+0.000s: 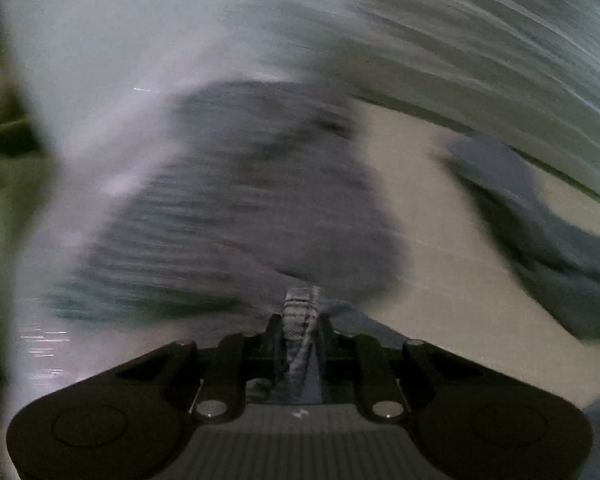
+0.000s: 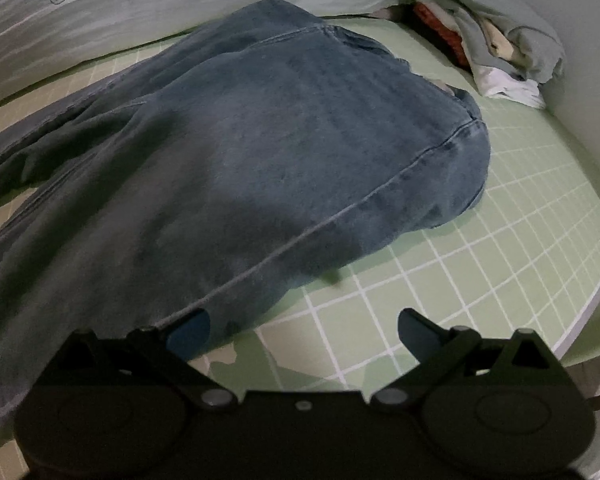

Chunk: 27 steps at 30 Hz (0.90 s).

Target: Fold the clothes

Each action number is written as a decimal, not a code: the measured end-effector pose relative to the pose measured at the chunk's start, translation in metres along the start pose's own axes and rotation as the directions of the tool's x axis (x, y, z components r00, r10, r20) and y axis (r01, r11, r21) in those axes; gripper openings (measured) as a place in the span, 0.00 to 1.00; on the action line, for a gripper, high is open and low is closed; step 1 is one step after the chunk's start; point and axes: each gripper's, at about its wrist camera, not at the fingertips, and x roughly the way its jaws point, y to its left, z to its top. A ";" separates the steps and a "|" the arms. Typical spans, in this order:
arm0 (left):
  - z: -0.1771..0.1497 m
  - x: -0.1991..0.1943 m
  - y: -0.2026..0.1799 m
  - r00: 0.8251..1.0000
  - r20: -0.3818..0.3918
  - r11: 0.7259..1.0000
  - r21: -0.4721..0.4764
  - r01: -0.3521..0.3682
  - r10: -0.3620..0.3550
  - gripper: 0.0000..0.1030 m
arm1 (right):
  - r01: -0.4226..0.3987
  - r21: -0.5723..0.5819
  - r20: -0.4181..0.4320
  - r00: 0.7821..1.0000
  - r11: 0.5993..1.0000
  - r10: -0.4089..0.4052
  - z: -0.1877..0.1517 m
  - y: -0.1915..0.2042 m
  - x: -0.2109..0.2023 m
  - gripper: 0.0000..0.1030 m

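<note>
We are early in the fold: our left tool [image 1: 300,320] pinches the jeans [image 2: 260,140] while our right tool [image 2: 304,332] gapes empty beside them.

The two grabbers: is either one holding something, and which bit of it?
The left gripper pinches a fold of denim fabric; which part, the blur hides. The right gripper is open, holding nothing.

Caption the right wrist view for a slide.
Right gripper open above the green checked sheet, beside the hem of the blue jeans spread on the bed.
</note>
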 end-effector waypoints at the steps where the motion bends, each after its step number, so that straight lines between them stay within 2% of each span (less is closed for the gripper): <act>1: 0.003 0.002 0.013 1.000 -0.007 0.999 -0.044 -0.018 0.017 0.19 | -0.002 -0.003 0.001 1.000 1.000 0.002 0.001 0.000 0.000 0.99; 2: 0.006 0.004 0.024 0.999 -0.016 0.996 -0.080 -0.033 0.032 0.20 | -0.004 -0.007 0.003 1.000 1.000 0.004 0.002 -0.001 0.001 0.99; 5: 0.006 0.005 0.024 0.998 -0.049 0.994 -0.095 -0.051 0.046 0.27 | -0.013 -0.015 0.009 1.000 1.000 0.013 0.003 -0.006 0.002 0.98; 6: 0.005 0.002 0.016 0.997 -0.051 0.995 -0.072 -0.063 0.060 0.40 | -0.018 -0.011 0.013 1.000 1.000 0.018 0.005 -0.010 0.002 0.99; 7: 0.003 -0.001 0.009 0.996 -0.053 0.996 -0.053 -0.073 0.070 0.60 | -0.023 -0.003 0.020 1.000 1.000 0.023 0.006 -0.014 0.003 0.98; 9: -0.003 -0.013 -0.007 0.997 -0.053 0.997 -0.060 -0.056 0.053 0.75 | -0.032 0.039 0.048 0.998 0.999 0.030 0.010 -0.025 0.003 0.99; 11: -0.013 -0.027 -0.023 0.998 -0.057 0.997 -0.068 -0.031 0.027 0.75 | -0.034 0.088 0.083 0.996 0.996 0.027 0.015 -0.039 0.004 1.00; 14: -0.032 -0.044 -0.051 0.997 -0.080 0.998 -0.062 0.011 -0.016 0.82 | -0.036 0.175 0.139 0.990 0.984 0.011 0.024 -0.065 0.007 1.00; 18: -0.064 -0.061 -0.103 0.988 -0.140 0.998 -0.015 0.061 -0.062 0.82 | -0.048 0.312 0.173 0.985 0.949 -0.007 0.039 -0.117 0.024 1.00; 23: -0.108 -0.084 -0.176 0.971 -0.216 0.994 -0.001 0.105 -0.103 0.83 | -0.176 0.426 0.216 0.972 0.887 0.090 0.065 -0.183 0.057 1.00; 27: -0.136 -0.098 -0.223 0.962 -0.249 0.994 -0.005 0.113 -0.111 0.83 | -0.270 0.462 0.204 0.959 0.845 0.195 0.093 -0.219 0.090 1.00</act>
